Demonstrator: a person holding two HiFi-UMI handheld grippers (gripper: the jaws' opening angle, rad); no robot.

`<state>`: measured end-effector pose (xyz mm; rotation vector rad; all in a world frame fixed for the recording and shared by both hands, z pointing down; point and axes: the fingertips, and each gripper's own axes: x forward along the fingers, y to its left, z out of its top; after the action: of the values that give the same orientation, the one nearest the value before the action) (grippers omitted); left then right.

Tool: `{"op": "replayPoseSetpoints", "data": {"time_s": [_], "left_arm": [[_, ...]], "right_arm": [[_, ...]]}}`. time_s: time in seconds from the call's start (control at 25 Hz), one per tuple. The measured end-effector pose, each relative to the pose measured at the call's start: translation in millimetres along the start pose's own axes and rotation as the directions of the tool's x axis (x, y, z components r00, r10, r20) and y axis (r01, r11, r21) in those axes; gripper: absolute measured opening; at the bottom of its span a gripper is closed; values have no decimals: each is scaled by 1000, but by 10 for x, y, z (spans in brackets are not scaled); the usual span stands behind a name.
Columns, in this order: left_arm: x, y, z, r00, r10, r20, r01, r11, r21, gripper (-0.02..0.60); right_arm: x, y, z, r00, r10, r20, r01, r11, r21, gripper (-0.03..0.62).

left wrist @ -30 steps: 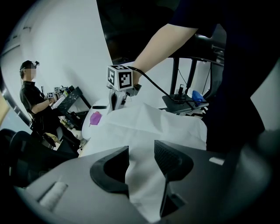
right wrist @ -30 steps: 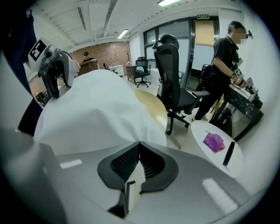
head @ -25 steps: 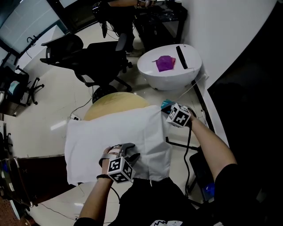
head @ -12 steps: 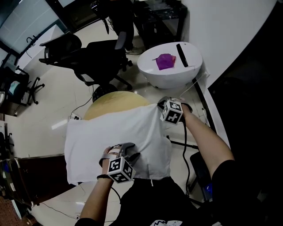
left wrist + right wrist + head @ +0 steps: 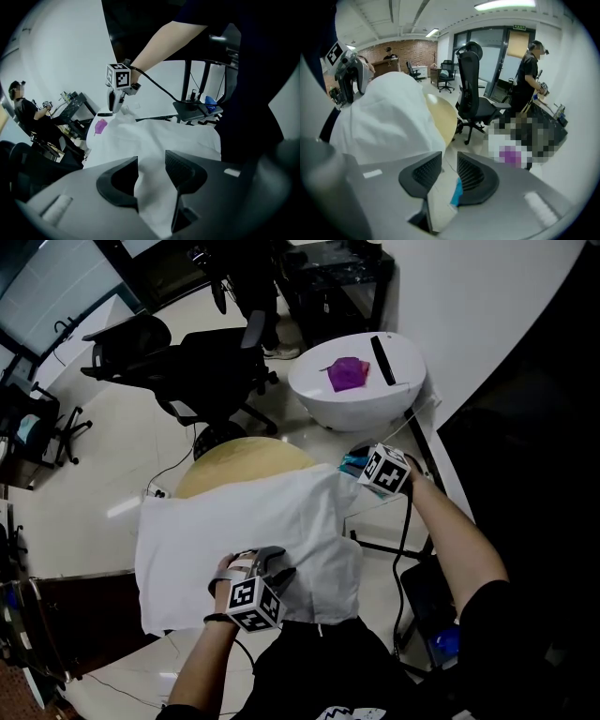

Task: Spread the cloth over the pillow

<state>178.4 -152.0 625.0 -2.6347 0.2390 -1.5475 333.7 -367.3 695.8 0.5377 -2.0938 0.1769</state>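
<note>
Cloth [image 5: 253, 521] is lying white and spread across the pillow on the round tan desk [image 5: 244, 457] in the head view. It is covering the pillow so fully that only the bulk is showing. The left gripper [image 5: 269, 563] is resting on the near edge, probably pinning the cloth so that it is not sliding while the far side is being set. The right gripper [image 5: 370, 472] is hovering just beside the far right corner. Counting: one cloth, one pillow, two grippers. A second, white desk [image 5: 356, 404] beyond is carrying one purple thing [image 5: 347, 373] and one black bar [image 5: 379, 360], and two office chairs [image 5: 131, 338] are standing nearby.

In the left gripper view, the fingers [image 5: 180, 171] are standing well apart, pointing down onto the cloth. The cloth is filling the gap between them, yet one ribbed pad is showing bare, so nothing is being pinched.

In the right gripper view, the fingers [image 5: 423, 173] are opening. The cloth is lying off to their left, not between them. Only a pale strip with a blue edge is showing low in the gap, and I cannot tell what it is. I am judging that the corner is being let go because it is already sitting where it belongs. Two people are standing in the room behind.
</note>
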Motion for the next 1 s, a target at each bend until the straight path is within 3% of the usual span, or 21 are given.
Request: {"op": "replayPoseSetpoints", "data": {"time_s": [0.2, 0.36, 0.52, 0.68, 1.0], "left_arm": [[-60, -8, 303, 999, 9, 47, -11, 999, 50, 173], [17, -203, 585, 996, -37, 82, 27, 992, 120, 173], [154, -380, 639, 993, -87, 75, 76, 987, 141, 173], [253, -446, 513, 992, -121, 41, 115, 986, 121, 173], [364, -580, 358, 986, -170, 6, 168, 982, 84, 173]], "right_arm": [[-2, 302, -251, 988, 153, -32, -150, 987, 59, 144], [85, 451, -408, 976, 203, -72, -197, 977, 80, 179], [180, 472, -516, 977, 183, -110, -175, 981, 83, 154], [199, 368, -527, 986, 111, -125, -107, 994, 35, 30], [120, 42, -343, 991, -33, -129, 18, 993, -120, 17]]}}
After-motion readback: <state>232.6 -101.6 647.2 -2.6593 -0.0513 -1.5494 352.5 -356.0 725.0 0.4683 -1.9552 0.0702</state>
